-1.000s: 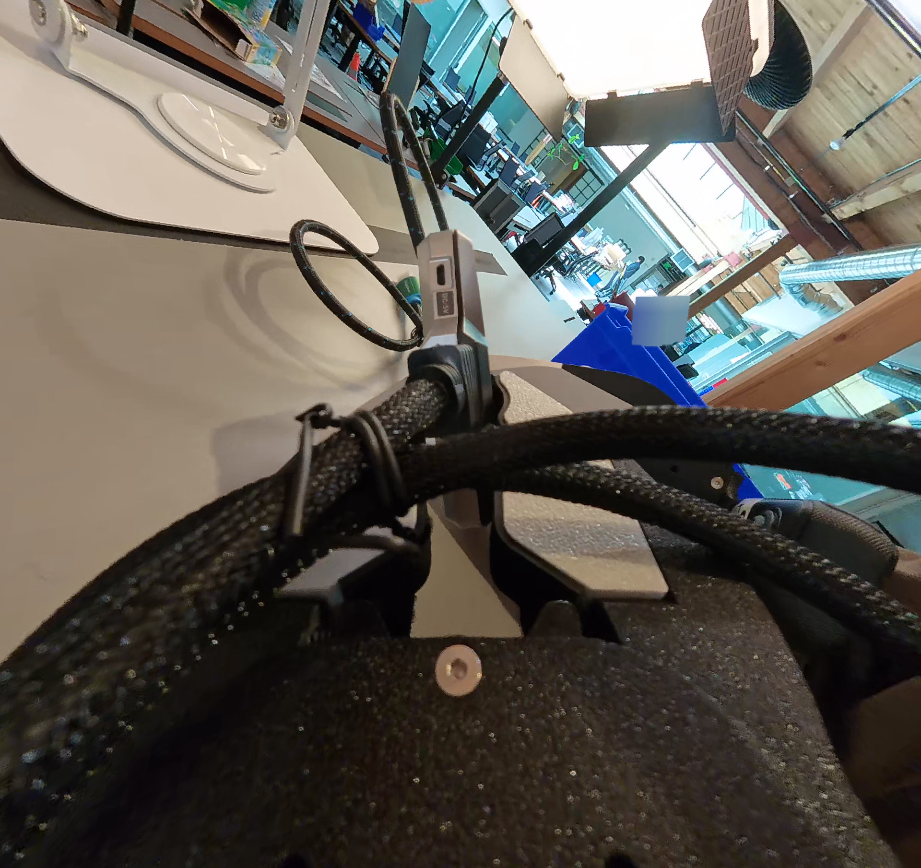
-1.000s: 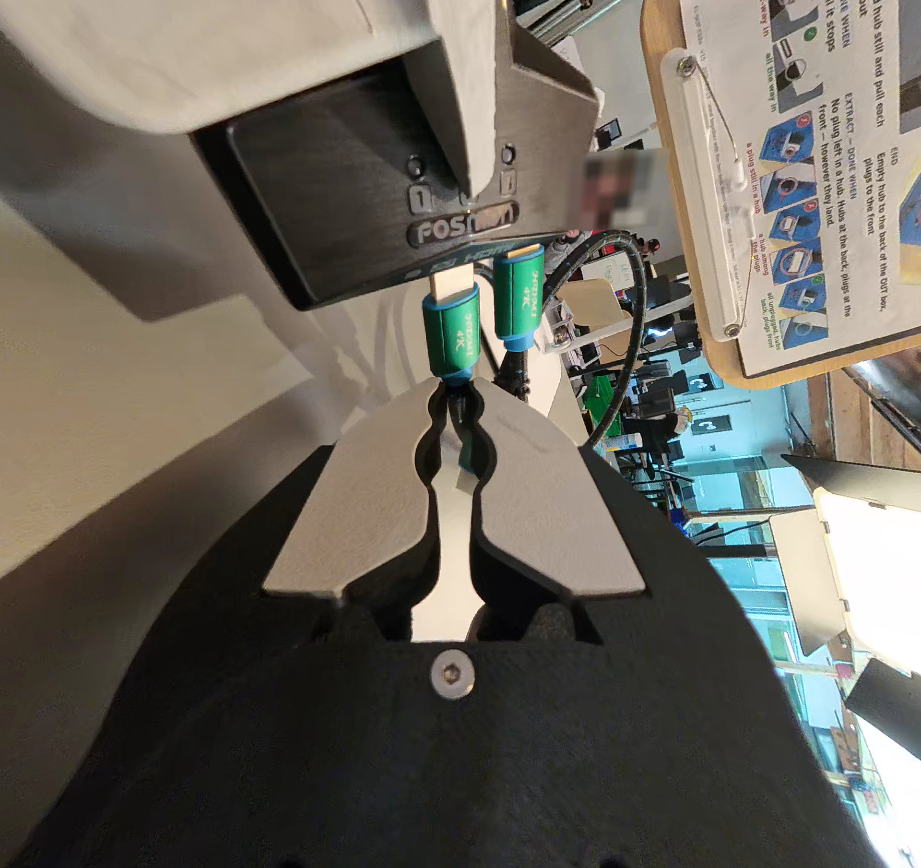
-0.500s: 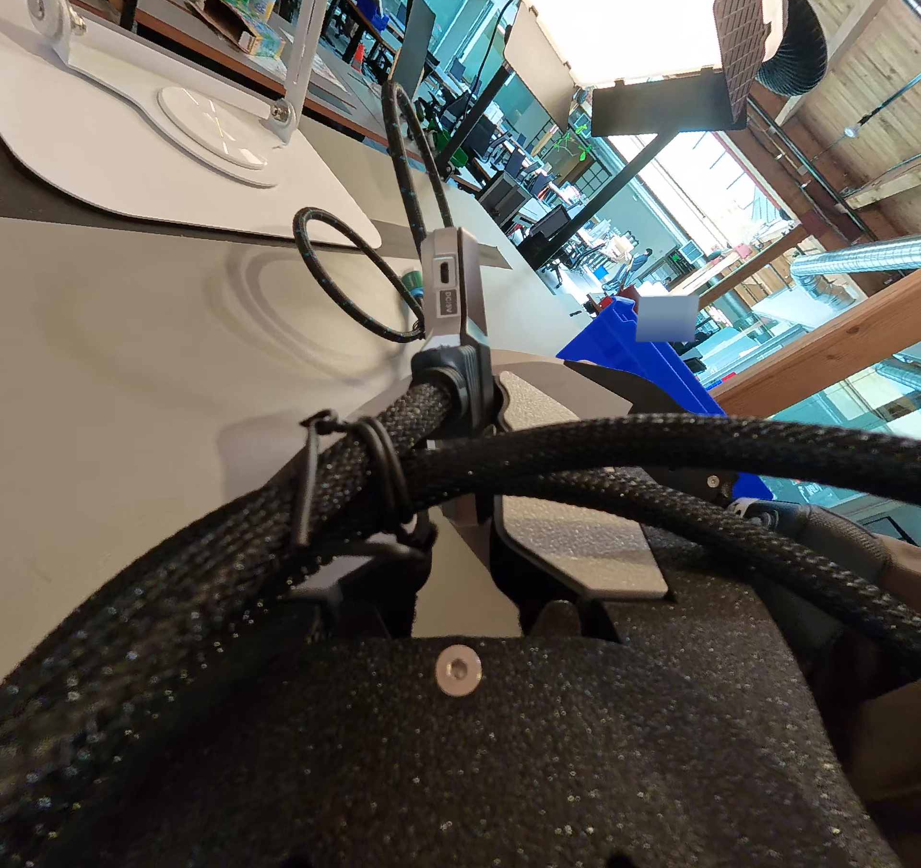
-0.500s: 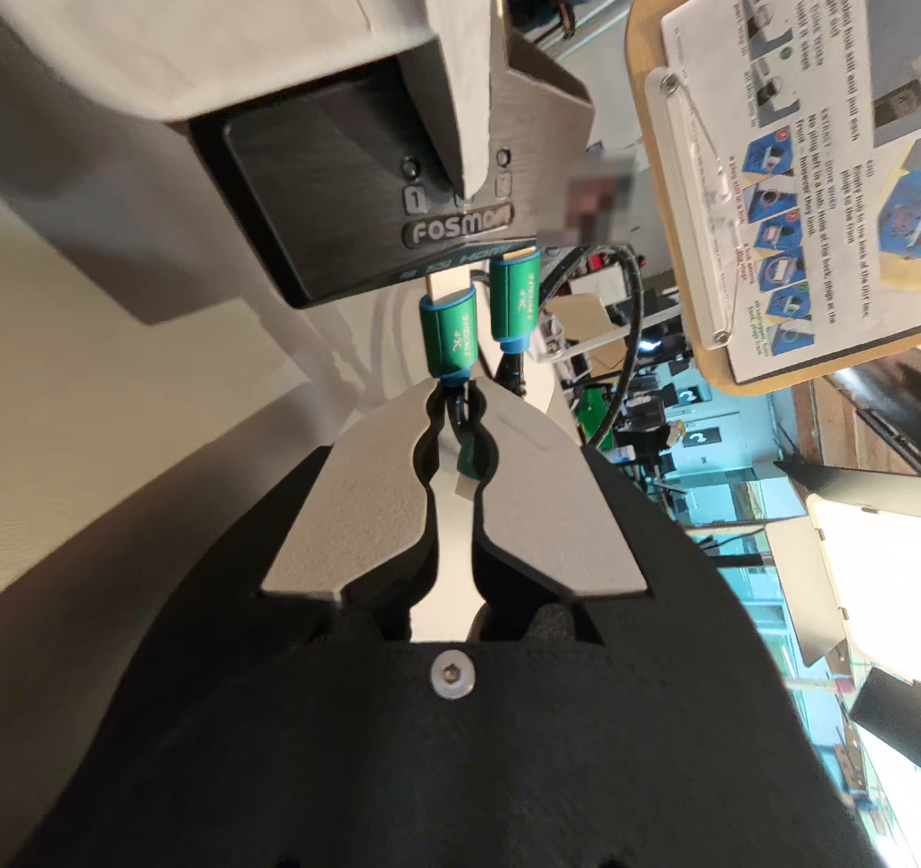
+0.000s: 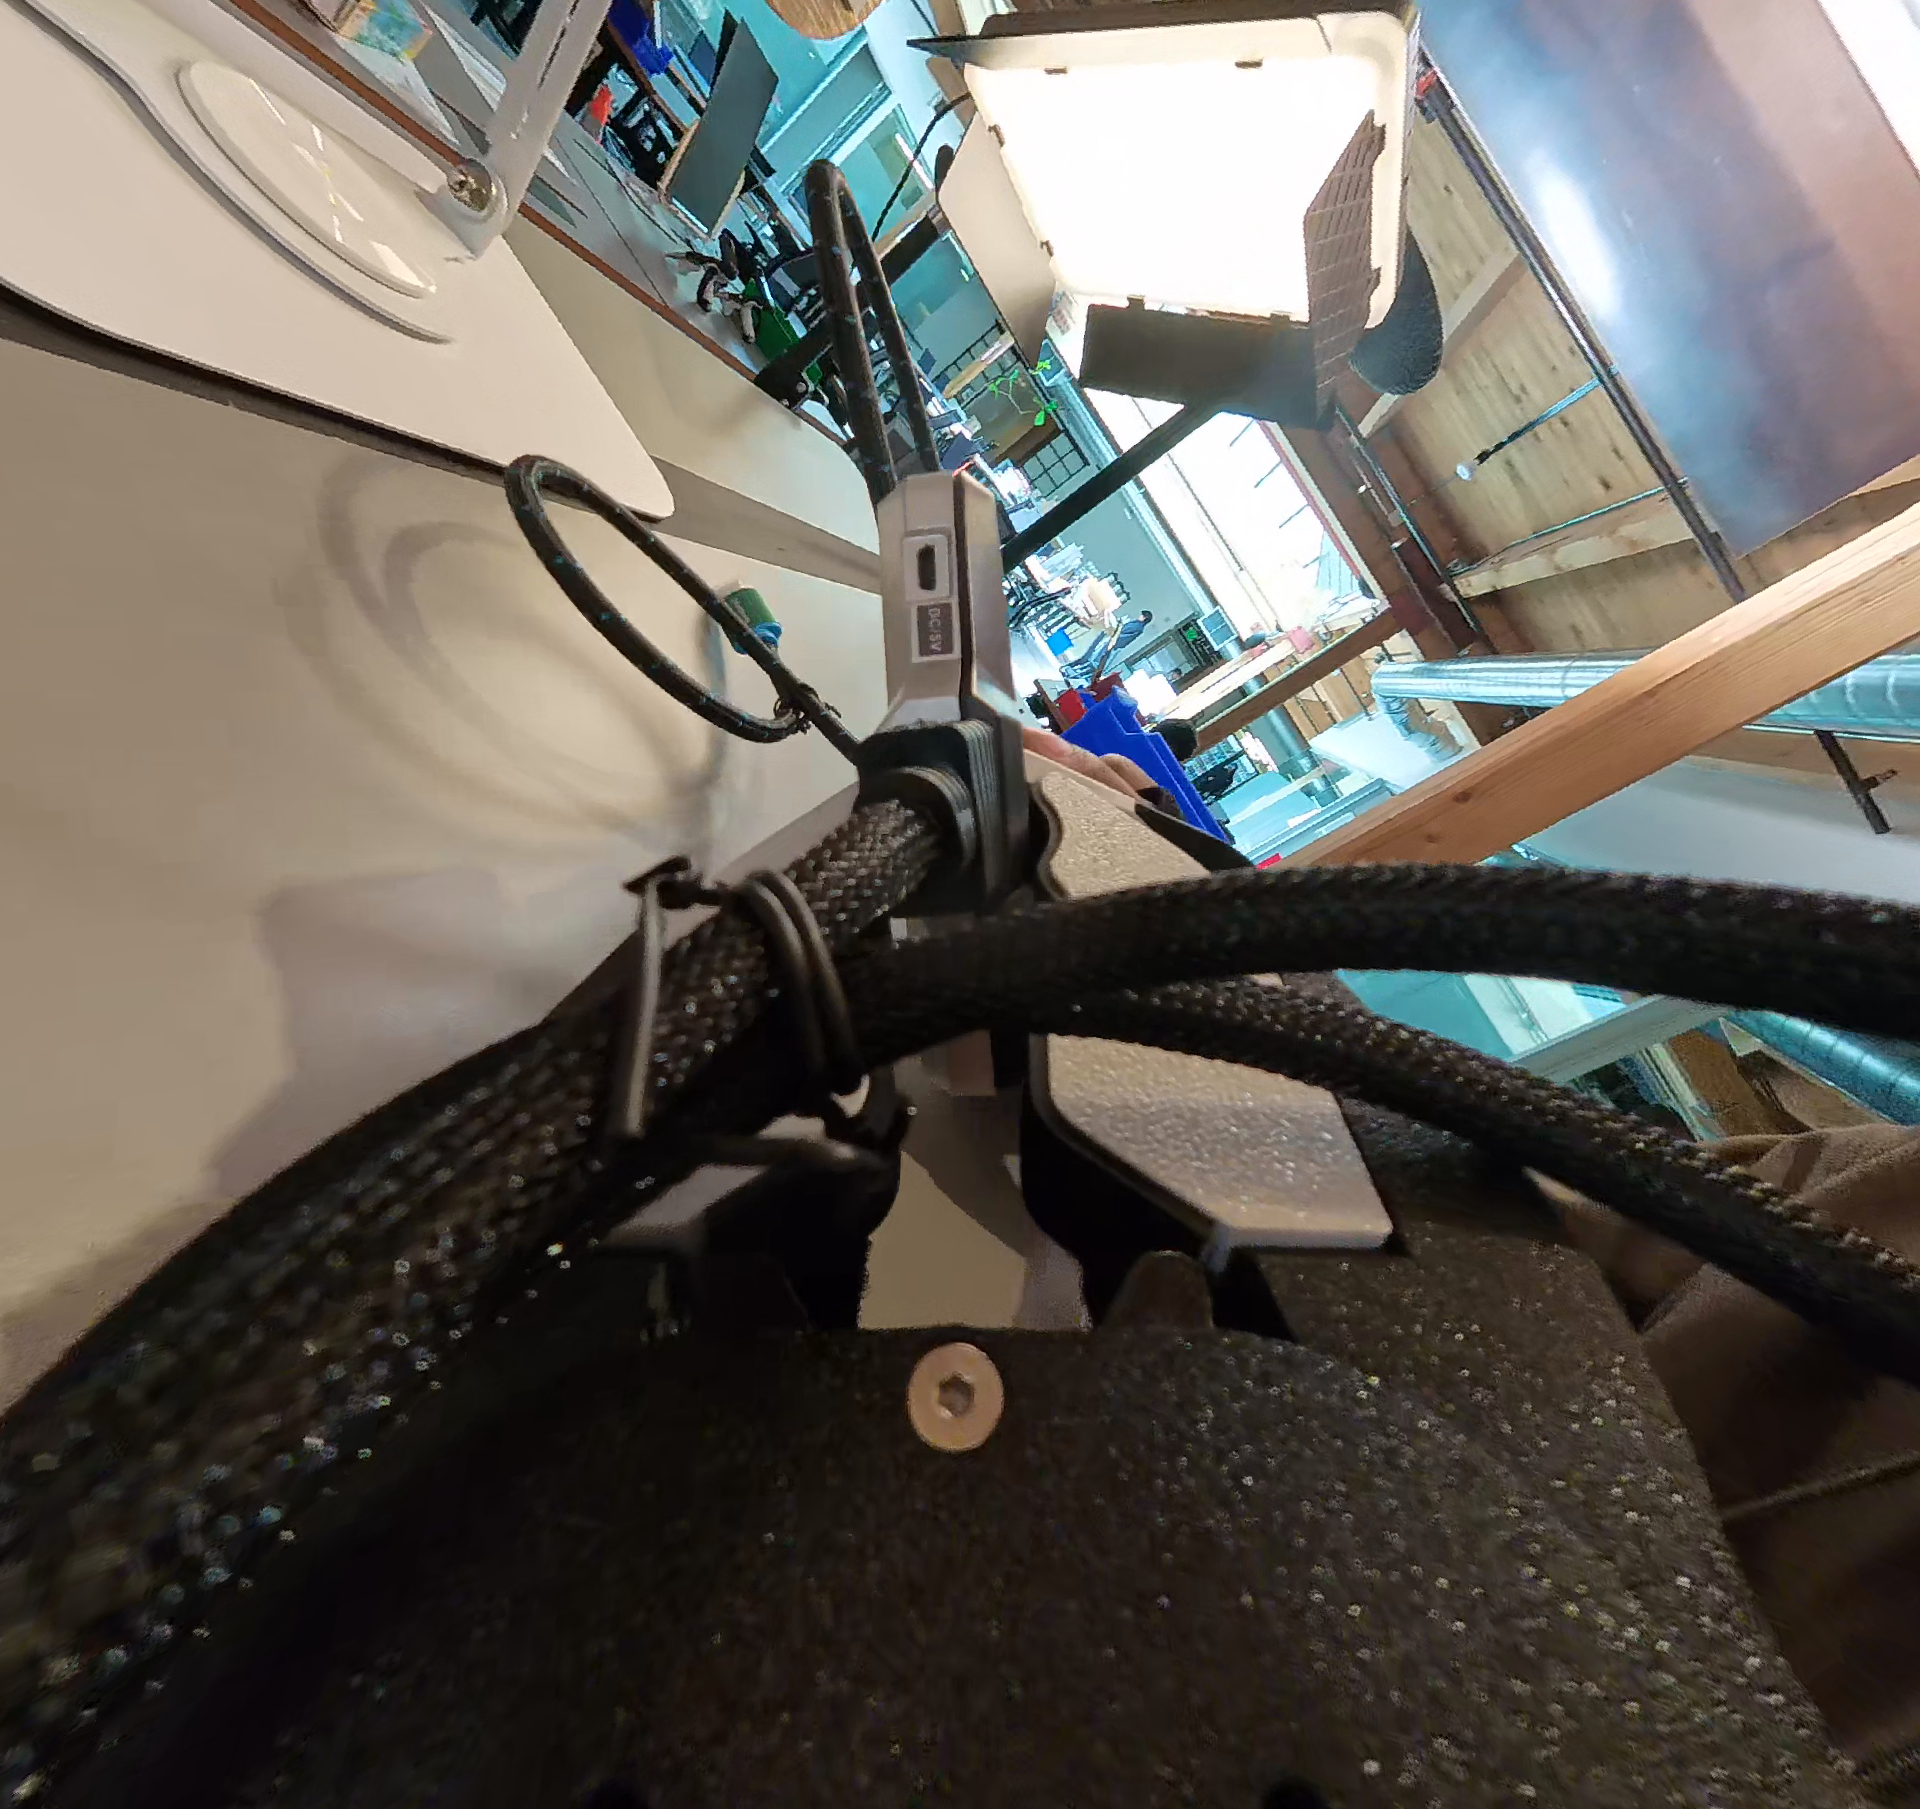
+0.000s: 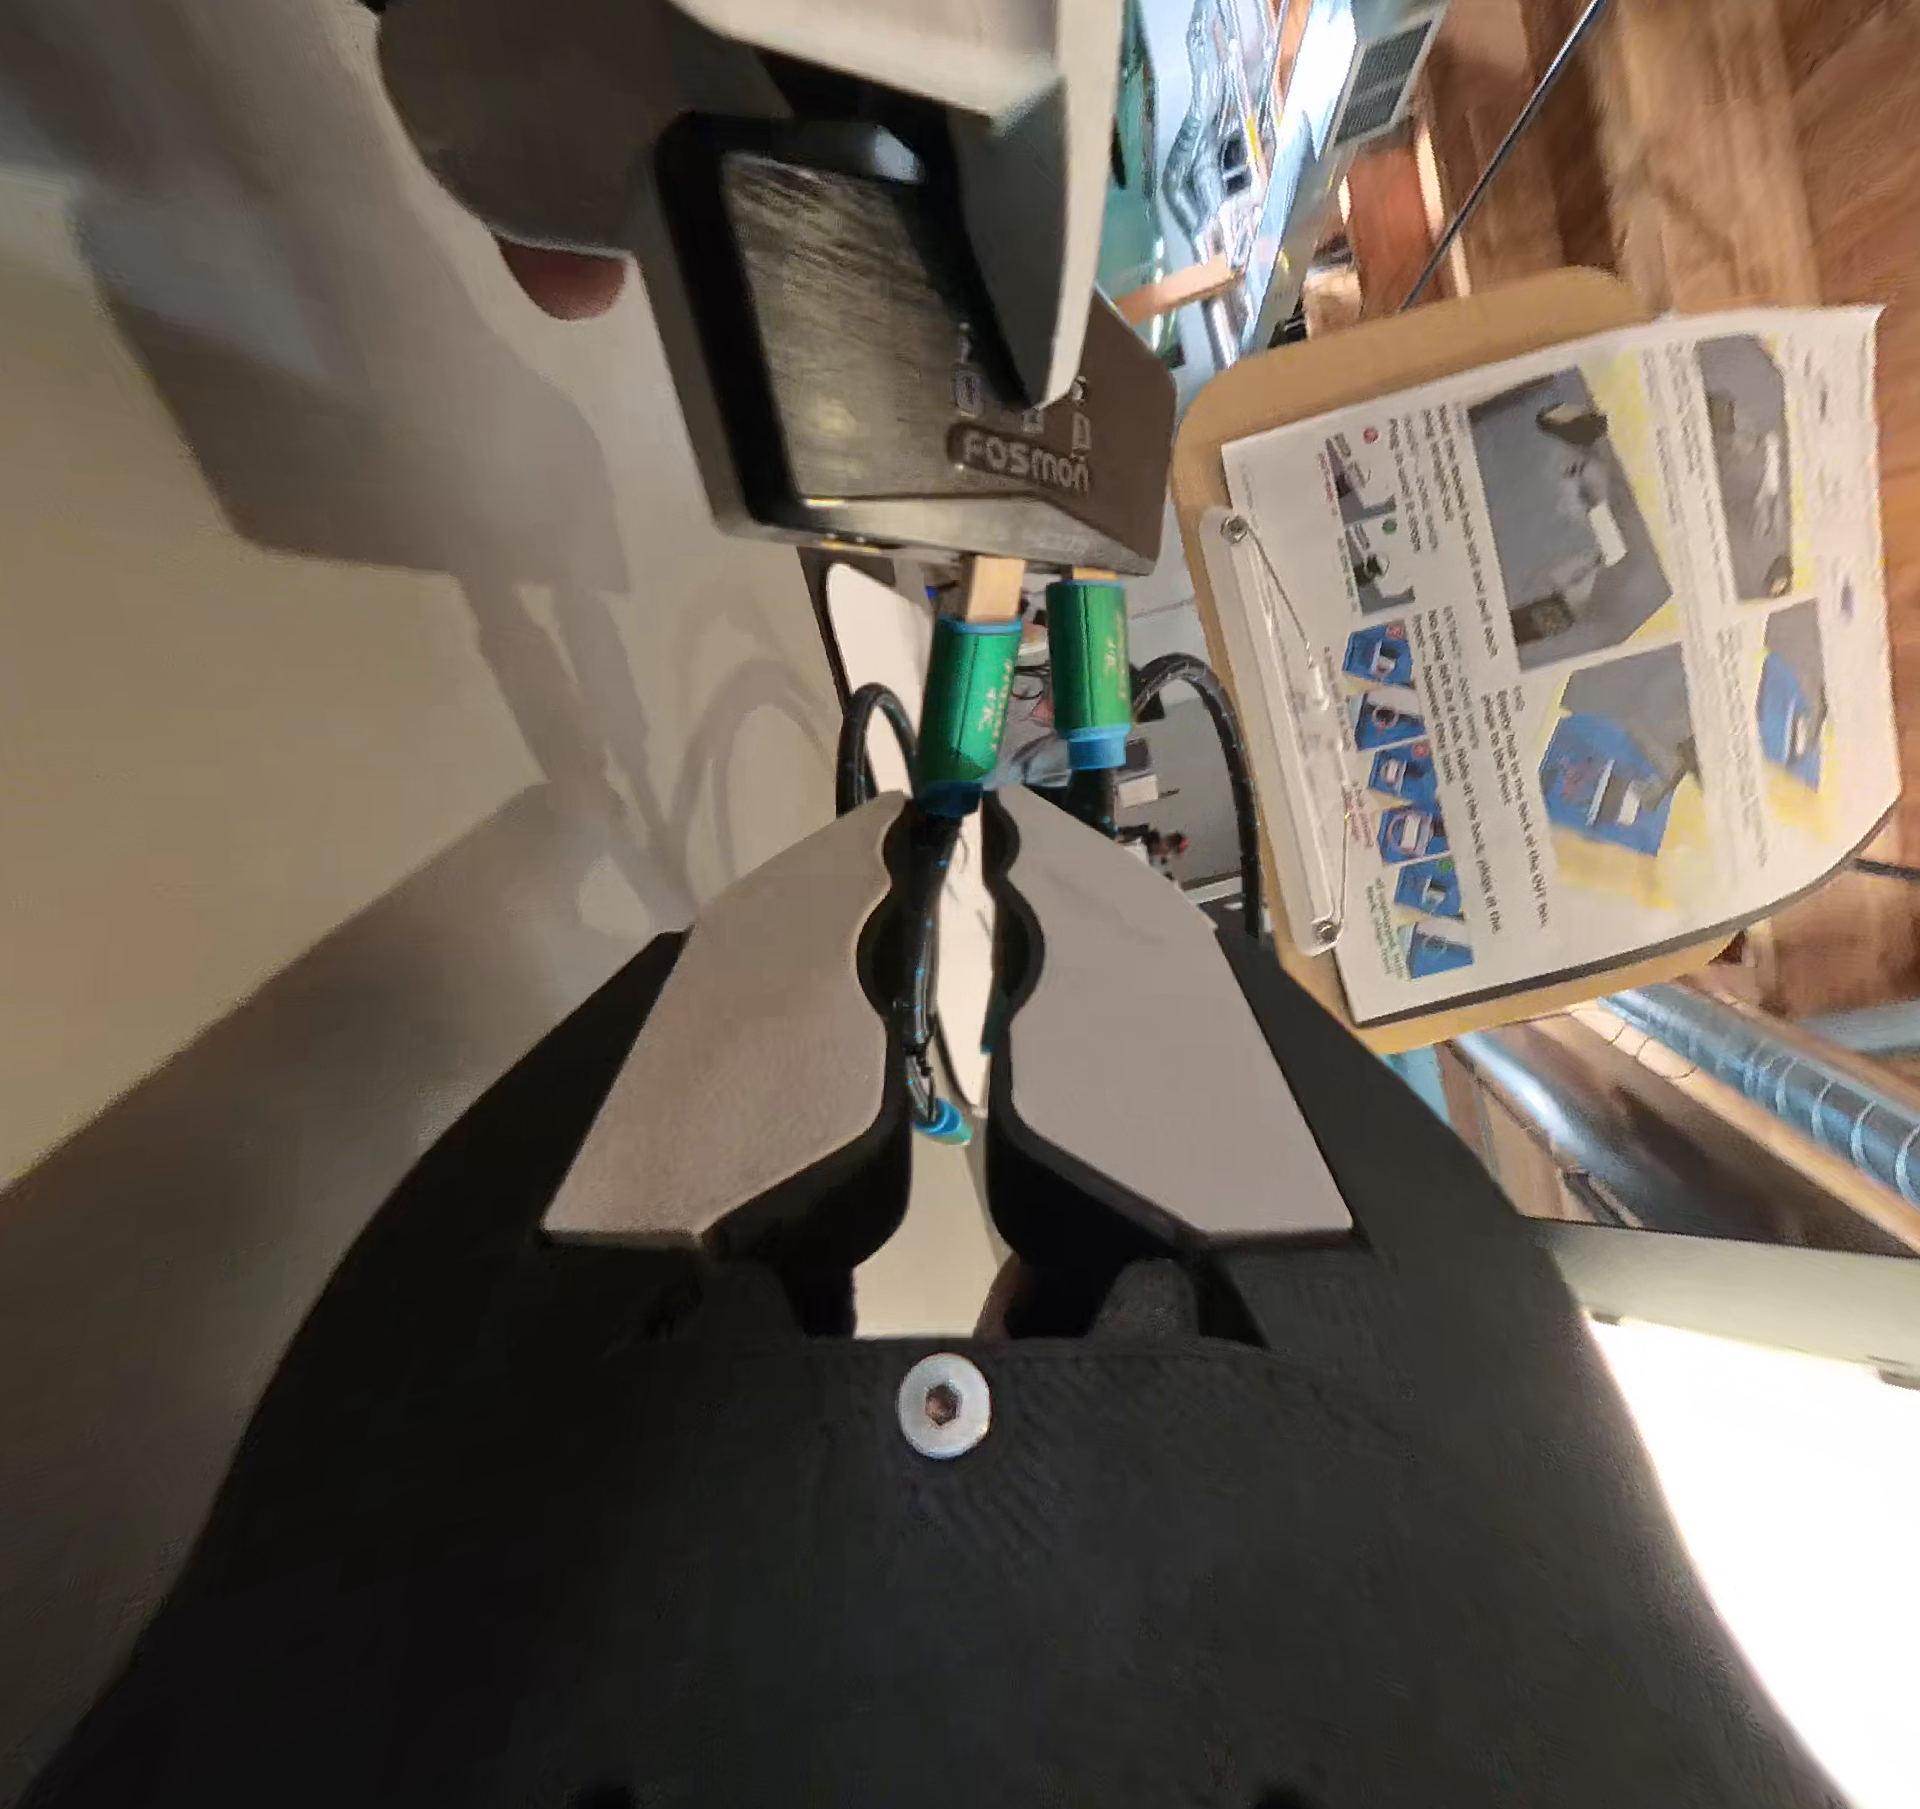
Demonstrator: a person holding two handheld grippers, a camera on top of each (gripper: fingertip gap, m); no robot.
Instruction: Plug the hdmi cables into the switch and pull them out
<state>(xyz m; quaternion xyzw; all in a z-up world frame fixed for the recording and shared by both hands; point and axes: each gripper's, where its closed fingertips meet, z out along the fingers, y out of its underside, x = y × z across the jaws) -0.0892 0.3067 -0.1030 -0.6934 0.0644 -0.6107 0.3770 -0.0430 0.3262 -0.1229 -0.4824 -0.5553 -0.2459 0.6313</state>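
Note:
My left gripper (image 5: pixel 977 824) is shut on a grey hub (image 5: pixel 940 616), seen edge-on; its left finger is hidden by a thick braided sleeve (image 5: pixel 1351 938). In the right wrist view the same dark hub (image 6: pixel 883 409) hangs under a finger (image 6: pixel 935 45) of the left gripper. Two green plugs sit in the hub's lower edge. The nearer plug (image 6: pixel 966 710) is tilted with its gold shank showing; the other plug (image 6: pixel 1086 668) is seated deeper. My right gripper (image 6: pixel 951 809) is just behind the nearer plug. The plug's black braided cable (image 6: pixel 920 928) runs between the fingers, against the left one, with a gap to the right one.
A wooden clipboard with a printed sheet (image 6: pixel 1558 668) stands close on the right. A white stand base (image 5: pixel 260 232) lies on the grey table (image 5: pixel 208 720). A cable loop (image 5: pixel 623 596), a lit lamp panel (image 5: pixel 1174 149), a blue bin (image 5: pixel 1132 741) and a wooden beam (image 5: pixel 1610 679) are beyond. My right fingertips sit around 6 cm from my left ones.
My right gripper's fingers have spread and no longer pinch the cable. The nearer plug has tilted and shows more gold shank. Both views have swung; the left gripper still grips the hub.

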